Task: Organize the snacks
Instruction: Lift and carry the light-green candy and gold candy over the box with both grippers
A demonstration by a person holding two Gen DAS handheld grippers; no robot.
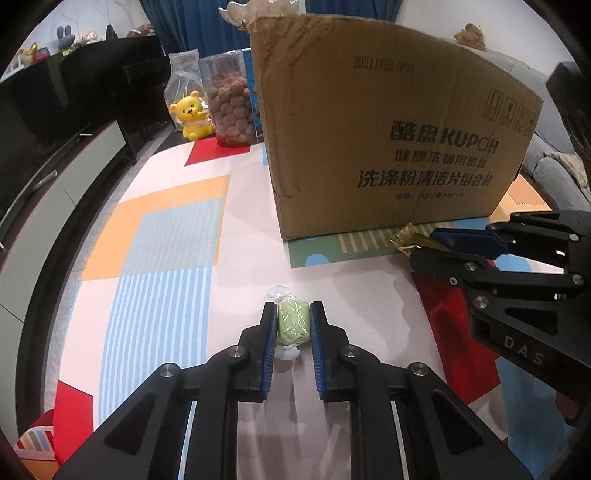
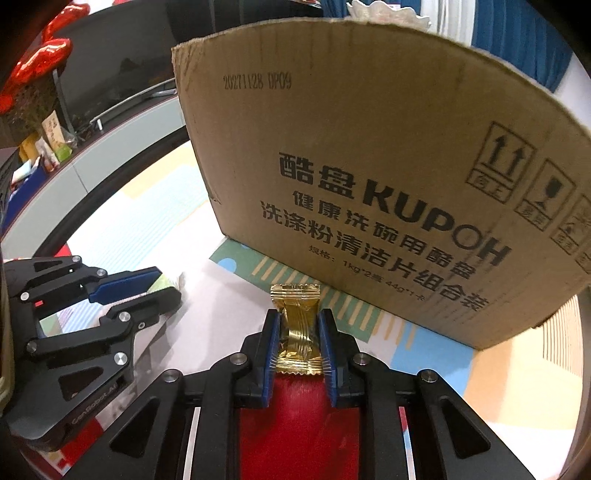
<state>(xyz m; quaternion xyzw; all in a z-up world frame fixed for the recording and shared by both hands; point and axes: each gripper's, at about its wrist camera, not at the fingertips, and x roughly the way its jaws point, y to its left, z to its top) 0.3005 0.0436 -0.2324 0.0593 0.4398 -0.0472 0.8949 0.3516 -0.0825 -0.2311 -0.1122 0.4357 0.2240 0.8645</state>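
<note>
Left gripper (image 1: 293,321) is clamped tight on the green candy (image 1: 292,320), low over the patterned mat (image 1: 166,240). Right gripper (image 2: 298,328) pinches the gold-wrapped candy (image 2: 297,325) just before the cardboard box (image 2: 369,166). The box's inside is hidden, and behind it only a frilly edge (image 2: 384,13) peeks over the rim.

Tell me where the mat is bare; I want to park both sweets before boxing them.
Bare: the striped mat left of the left gripper, which is shut on the green sweet, up toward the yellow bear and nut jar. Crowded: the strip before the cardboard box, where the right gripper holds the gold sweet.
</note>
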